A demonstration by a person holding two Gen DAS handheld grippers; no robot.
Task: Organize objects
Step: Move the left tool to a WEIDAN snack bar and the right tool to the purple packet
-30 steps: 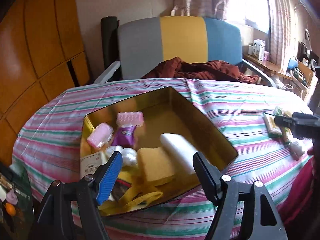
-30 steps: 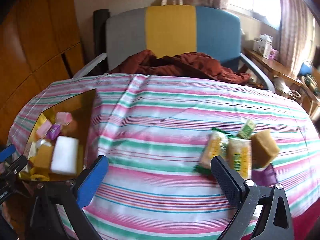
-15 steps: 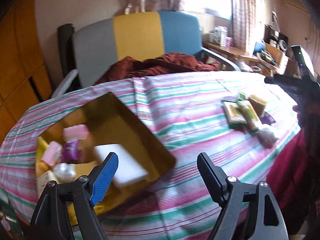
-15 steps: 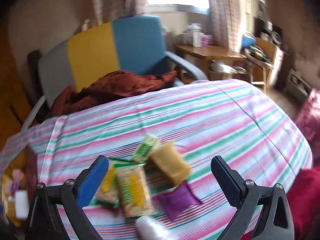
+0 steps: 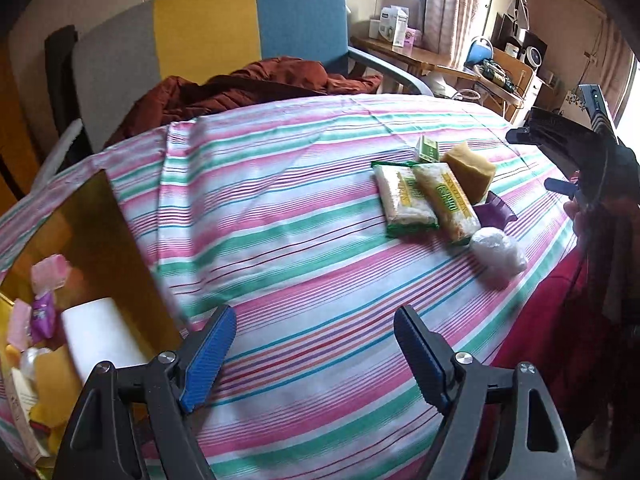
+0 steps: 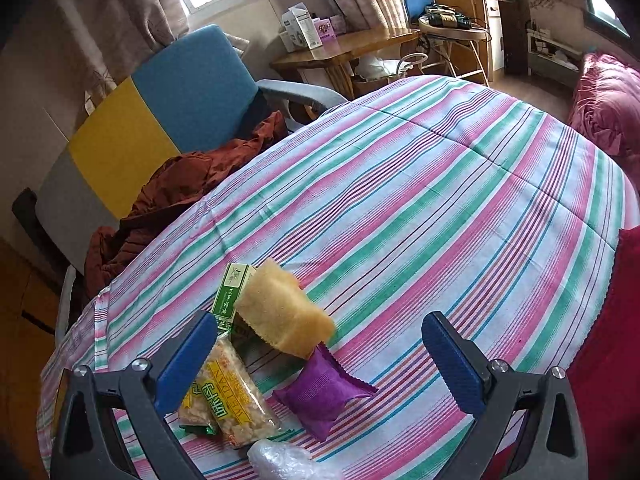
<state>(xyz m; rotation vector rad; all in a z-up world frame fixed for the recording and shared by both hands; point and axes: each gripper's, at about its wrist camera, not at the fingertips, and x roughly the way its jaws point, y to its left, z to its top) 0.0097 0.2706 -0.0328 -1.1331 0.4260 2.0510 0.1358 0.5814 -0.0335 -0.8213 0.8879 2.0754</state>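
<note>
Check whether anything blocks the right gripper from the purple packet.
Nothing visible does. The right gripper is open and empty, and the purple packet lies exposed on the striped cloth between its jaws. The sponge only borders the packet's far end.

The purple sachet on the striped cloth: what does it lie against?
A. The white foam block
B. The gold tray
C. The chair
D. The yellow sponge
D: the purple sachet lies against the lower edge of the yellow sponge, far from the gold tray.

A matt striped cloth [image 6: 400, 184] is spread under glossy plastic snack packets [image 6: 236, 400] and a rough sponge [image 6: 284, 312].
</note>
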